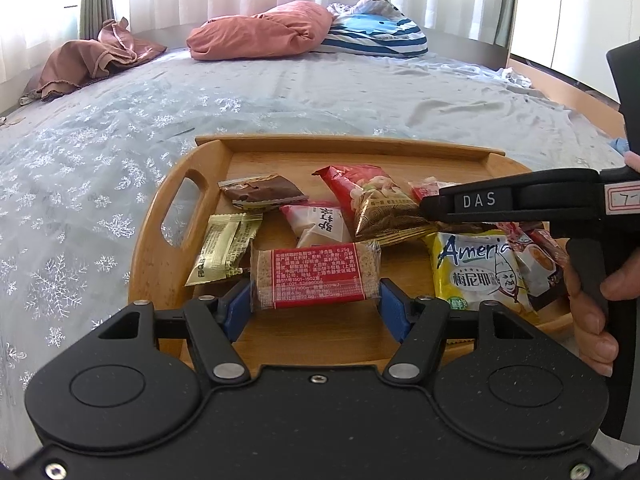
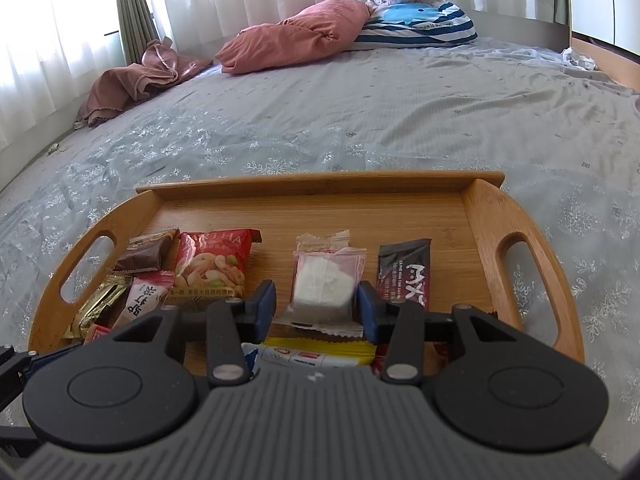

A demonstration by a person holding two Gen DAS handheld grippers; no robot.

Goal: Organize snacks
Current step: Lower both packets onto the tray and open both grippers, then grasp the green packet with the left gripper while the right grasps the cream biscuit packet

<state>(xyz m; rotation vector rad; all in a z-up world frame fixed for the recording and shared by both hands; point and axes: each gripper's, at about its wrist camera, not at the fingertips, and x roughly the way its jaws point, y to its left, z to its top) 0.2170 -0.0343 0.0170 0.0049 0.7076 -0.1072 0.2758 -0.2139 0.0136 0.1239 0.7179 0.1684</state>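
A wooden tray with handles lies on the bed and also shows in the right wrist view. My left gripper is shut on a red-labelled biscuit bar just above the tray's near edge. My right gripper is shut on a white snack in a clear wrapper over the tray's middle. Other snacks lie in the tray: a red nut bag, a gold packet, a brown chocolate pack, a yellow bag and a black packet.
The bed has a pale blue snowflake sheet. A pink pillow, a striped pillow and a brown cloth lie at its far end by the curtains. The right gripper's body and the hand reach over the tray's right side.
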